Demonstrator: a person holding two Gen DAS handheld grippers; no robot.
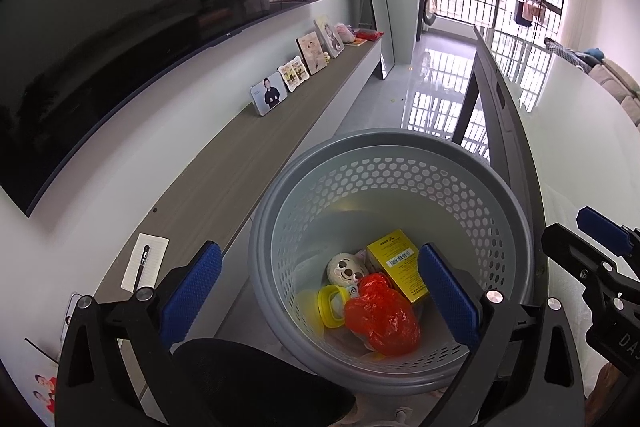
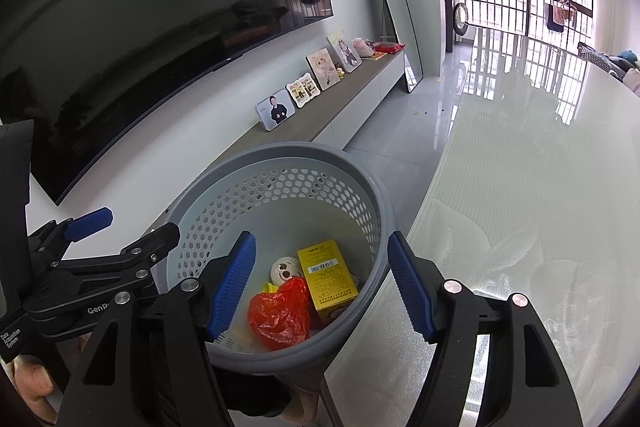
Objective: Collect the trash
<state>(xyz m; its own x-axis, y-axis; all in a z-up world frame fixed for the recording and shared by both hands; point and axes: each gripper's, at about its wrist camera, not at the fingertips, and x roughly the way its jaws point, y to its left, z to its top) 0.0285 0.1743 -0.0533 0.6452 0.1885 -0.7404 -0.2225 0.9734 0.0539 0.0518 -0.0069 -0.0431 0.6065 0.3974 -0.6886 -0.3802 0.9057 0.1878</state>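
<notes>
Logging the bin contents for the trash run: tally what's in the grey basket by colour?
In the grey basket, as far as visible:
Yellow: 2 - box, plastic ring
Red: 1 - crumpled plastic bag
White/cream: 1 - small plush toy
Total: 4. Anything hidden under the bag can't be counted.

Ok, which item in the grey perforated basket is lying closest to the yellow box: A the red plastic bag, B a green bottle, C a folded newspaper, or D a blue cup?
A: the red plastic bag lies against the yellow box at the bottom of the basket; no bottle, newspaper or cup shows.
</notes>
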